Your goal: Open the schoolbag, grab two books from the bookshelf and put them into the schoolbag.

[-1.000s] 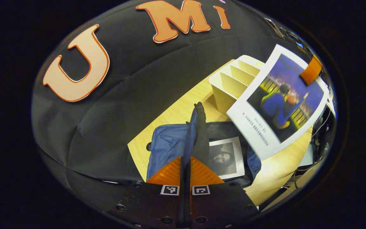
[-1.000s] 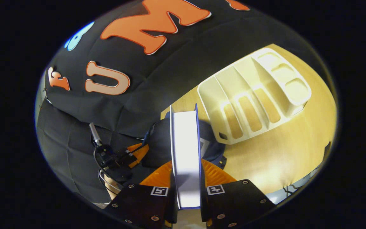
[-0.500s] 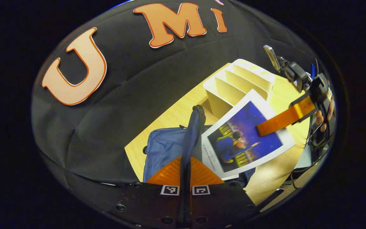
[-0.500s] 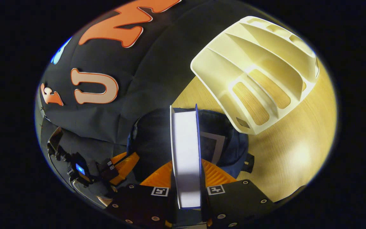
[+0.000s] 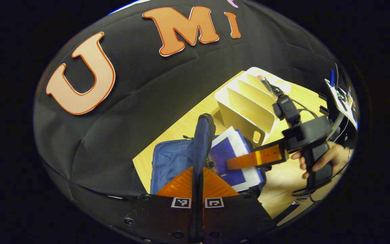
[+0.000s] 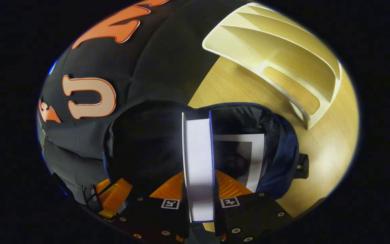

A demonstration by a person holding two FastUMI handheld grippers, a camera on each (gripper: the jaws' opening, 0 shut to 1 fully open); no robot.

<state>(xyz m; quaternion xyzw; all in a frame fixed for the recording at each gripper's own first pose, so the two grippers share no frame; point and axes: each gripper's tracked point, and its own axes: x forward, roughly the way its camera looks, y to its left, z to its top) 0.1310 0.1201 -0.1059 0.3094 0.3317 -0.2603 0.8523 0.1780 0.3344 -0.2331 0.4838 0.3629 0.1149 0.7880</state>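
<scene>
Left hand-held gripper clamped on the raised flap of the schoolbag, holding the mouth open; opening step judged complete. Right hand-held gripper closed on the second book, gripped across its covers with the page edge facing the camera, lowered partway into the open bag; seen from the left gripper view with its blue cover sloping into the compartment. First book already lying flat inside, beneath and just beside the held one. Second book not yet released. Remaining, by judgement: lower it fully, release, withdraw. Beyond the bag, bookshelf standing on the tabletop, visible slots holding no books.
</scene>
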